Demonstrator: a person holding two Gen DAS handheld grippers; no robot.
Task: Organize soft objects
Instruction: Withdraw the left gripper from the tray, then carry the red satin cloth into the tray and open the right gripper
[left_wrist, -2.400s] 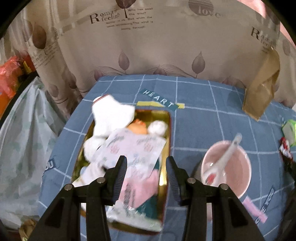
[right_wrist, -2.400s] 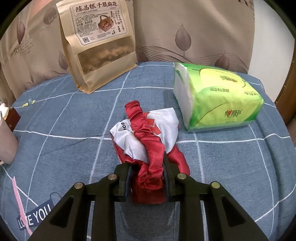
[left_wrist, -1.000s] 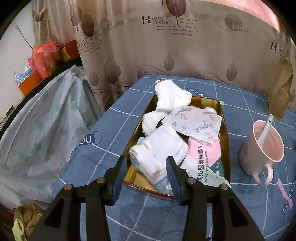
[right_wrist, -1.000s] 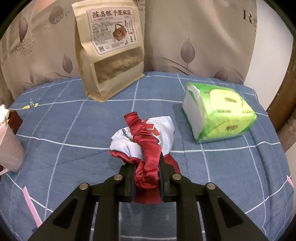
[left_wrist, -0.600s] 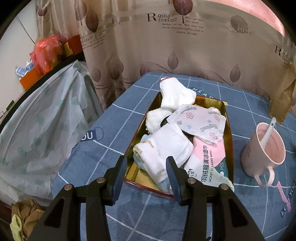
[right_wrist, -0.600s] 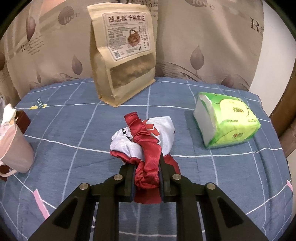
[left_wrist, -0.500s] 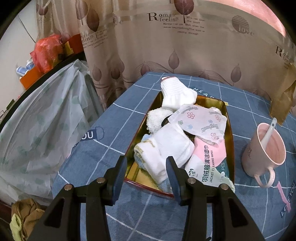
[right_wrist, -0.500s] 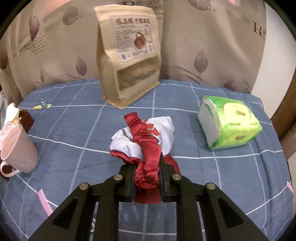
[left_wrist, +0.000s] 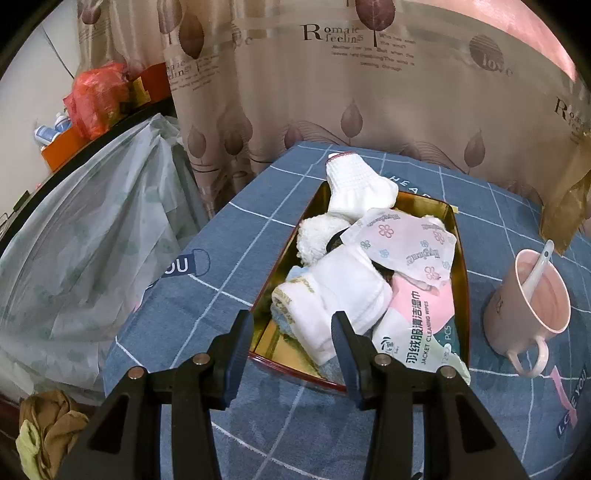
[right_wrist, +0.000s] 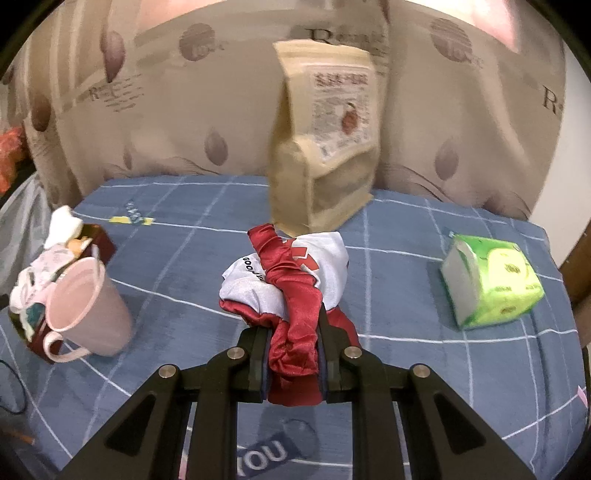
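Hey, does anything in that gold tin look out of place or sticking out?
Yes. A white sock hangs over the far rim of the gold tin, and the wipes pack pokes over the near rim; the pile looks overfull.

Left gripper (left_wrist: 291, 330): both black fingers extend forward with a wide gap between them, nothing held, tips poised above the near end of the scene. Right gripper (right_wrist: 291, 343): fingers drawn close together, pressed against a red and white cloth bundle (right_wrist: 288, 280) from either side, so that the fabric bulges up and forward between the tips.
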